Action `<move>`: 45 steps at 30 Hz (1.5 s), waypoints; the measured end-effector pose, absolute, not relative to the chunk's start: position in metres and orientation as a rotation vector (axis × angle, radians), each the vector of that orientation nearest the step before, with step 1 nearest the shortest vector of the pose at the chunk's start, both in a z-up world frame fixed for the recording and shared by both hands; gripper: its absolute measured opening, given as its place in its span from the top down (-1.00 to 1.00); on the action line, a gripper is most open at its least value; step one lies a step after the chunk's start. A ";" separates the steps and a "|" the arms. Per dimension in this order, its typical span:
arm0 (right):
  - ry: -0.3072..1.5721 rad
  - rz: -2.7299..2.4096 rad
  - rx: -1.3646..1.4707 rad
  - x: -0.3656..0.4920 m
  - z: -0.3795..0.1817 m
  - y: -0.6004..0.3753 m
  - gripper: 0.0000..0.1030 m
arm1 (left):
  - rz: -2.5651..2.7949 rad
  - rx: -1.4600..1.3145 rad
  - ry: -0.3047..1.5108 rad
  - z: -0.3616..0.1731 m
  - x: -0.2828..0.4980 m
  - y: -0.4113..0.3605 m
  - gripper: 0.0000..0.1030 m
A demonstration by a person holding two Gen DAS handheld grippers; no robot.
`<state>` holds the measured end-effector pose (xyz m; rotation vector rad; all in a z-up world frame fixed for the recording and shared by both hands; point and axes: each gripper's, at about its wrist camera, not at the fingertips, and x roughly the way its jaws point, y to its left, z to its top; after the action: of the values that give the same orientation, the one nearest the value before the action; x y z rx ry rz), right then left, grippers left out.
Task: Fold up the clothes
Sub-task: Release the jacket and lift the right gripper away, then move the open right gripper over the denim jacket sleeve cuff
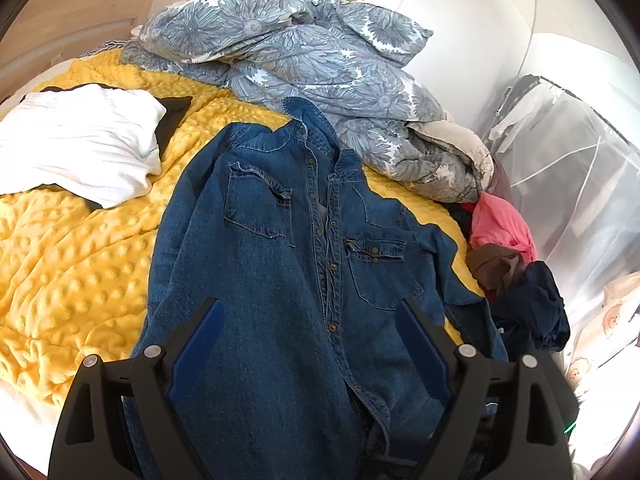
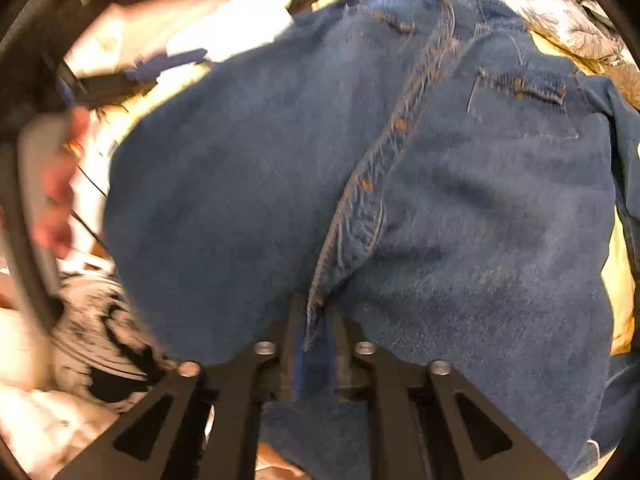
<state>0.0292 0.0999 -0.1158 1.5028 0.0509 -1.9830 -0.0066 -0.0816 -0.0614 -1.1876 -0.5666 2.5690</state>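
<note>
A dark blue denim shirt (image 1: 280, 264) lies front up on a yellow dimpled blanket (image 1: 72, 264), collar toward the far side, buttons and two chest pockets showing. My left gripper (image 1: 308, 306) hangs over the shirt's lower half, jaws wide apart, nothing between the blue pads. In the right wrist view the denim shirt (image 2: 460, 208) fills the picture. My right gripper (image 2: 318, 320) has its fingers close together on the button placket at the lower hem, with cloth pinched between them. The left gripper's blurred blue pad (image 2: 168, 65) shows at upper left.
A crumpled grey floral duvet (image 1: 304, 60) lies beyond the collar. A white garment (image 1: 80, 144) sits on the blanket at left. Pink, brown and navy clothes (image 1: 512, 264) are heaped at the right edge. A person's hand (image 2: 56, 184) shows blurred at left.
</note>
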 end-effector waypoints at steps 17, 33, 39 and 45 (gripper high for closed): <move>-0.053 -2.160 1.457 -0.005 -0.114 0.139 -0.07 | 2.550 -1.208 -0.438 -0.067 -0.004 -0.062 -0.72; -0.538 -2.509 1.137 0.037 -0.048 0.258 -0.37 | 2.767 -0.945 0.298 -0.054 0.042 0.027 -0.72; -0.500 -2.597 1.100 0.042 -0.044 0.259 -0.37 | 2.808 -0.963 0.277 -0.054 0.054 0.023 -0.72; -0.580 -2.626 1.101 0.066 -0.048 0.286 -0.38 | 2.880 -0.924 0.452 -0.055 0.087 0.045 -0.72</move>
<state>0.0657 0.2858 -0.0481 1.1008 -0.5804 -2.6261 0.0869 0.0454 -0.0551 -0.9242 0.4521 2.8801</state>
